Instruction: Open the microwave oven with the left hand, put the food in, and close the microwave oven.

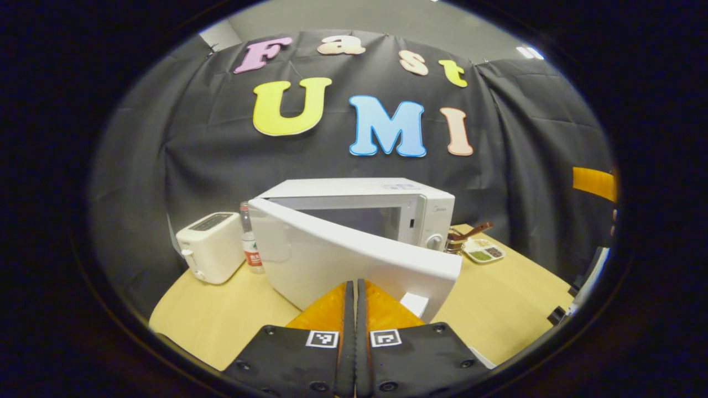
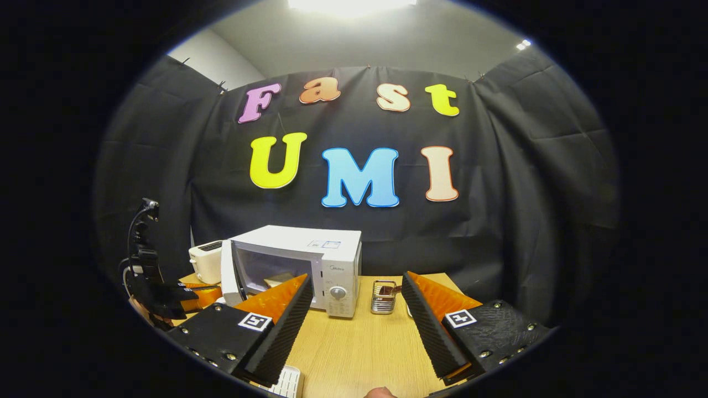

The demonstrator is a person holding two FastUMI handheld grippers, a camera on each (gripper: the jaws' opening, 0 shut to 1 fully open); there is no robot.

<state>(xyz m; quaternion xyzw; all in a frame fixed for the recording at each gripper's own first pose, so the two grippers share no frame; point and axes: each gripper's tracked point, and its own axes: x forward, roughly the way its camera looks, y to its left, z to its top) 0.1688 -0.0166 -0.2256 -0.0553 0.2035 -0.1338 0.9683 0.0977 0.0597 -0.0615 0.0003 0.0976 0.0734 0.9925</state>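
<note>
Centrally in the left gripper view, the microwave point(image 1: 381, 221) is being shown with its door point(image 1: 354, 265) ajar, the left gripper point(image 1: 354, 309) pressed together before it; the right gripper point(image 2: 354, 315) is being held spread, food point(image 2: 278, 280) inside.

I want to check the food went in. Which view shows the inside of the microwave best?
The right gripper view: it looks past the open door into the microwave, where something pale lies. In the left gripper view the door swings across the microwave, hiding its floor.
</note>
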